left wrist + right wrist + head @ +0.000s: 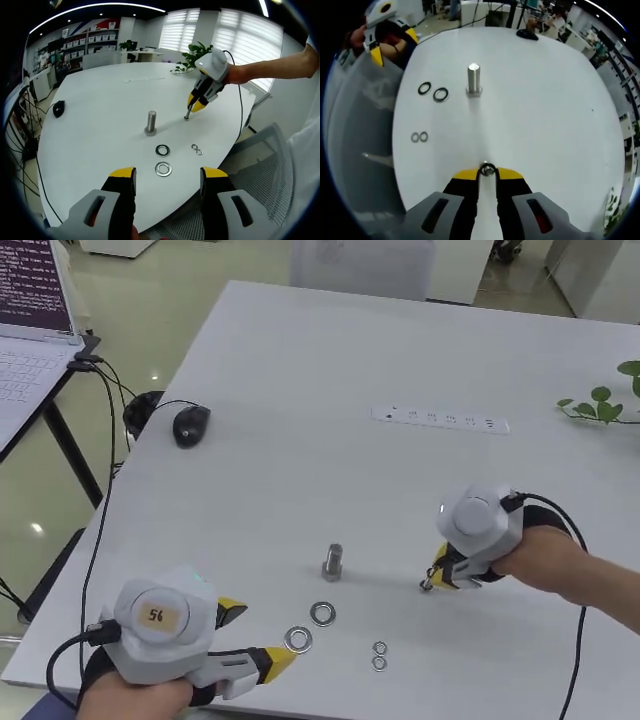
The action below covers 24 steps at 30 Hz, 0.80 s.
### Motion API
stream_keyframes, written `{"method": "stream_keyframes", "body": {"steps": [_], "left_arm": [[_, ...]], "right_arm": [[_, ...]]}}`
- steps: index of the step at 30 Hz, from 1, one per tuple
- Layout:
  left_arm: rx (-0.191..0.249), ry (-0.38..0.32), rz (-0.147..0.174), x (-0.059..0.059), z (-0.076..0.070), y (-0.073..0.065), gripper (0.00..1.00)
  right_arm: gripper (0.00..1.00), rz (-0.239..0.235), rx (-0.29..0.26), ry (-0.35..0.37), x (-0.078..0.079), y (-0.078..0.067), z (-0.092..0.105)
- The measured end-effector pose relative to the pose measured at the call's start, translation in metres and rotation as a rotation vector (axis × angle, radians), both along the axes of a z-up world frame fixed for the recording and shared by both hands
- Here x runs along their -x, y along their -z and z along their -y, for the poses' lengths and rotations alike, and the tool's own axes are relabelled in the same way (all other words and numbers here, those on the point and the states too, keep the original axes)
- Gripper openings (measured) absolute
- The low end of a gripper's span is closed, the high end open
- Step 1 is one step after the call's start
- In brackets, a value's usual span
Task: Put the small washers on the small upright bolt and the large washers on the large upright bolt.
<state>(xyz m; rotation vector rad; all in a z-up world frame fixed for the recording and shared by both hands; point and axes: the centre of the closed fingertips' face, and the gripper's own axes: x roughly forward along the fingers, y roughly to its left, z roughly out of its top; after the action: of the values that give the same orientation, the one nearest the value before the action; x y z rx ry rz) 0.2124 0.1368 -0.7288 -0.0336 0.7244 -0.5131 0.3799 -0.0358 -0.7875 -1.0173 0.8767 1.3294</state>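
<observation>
While the left tool gapes empty, the right tool clamps the small bolt.

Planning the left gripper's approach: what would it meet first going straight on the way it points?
Likely the nearer large washer, lying flat just ahead of the left gripper; the second large washer and large bolt stand beyond.

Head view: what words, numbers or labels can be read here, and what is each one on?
"56": on the yellow sticker on the round top of the left tongs.
Laptop screen: lines of light text, too small to read.
Power strip: markings too blurred to read.
</observation>
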Motion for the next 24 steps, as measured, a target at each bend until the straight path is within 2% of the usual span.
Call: {"method": "stream_keyframes", "body": {"steps": [15,24], "left_arm": [[-0.007,-0.01,-0.002,0.001,-0.005,0.0,0.51],[-0.008,-0.006,-0.001,0.0,-0.003,0.0,0.5]], "right_arm": [[0.14,-0.022,0.024,0.039,-0.003,0.027,0.001],[0.19,-0.014,-0.007,0.092,-0.003,0.023,0.006]]}}
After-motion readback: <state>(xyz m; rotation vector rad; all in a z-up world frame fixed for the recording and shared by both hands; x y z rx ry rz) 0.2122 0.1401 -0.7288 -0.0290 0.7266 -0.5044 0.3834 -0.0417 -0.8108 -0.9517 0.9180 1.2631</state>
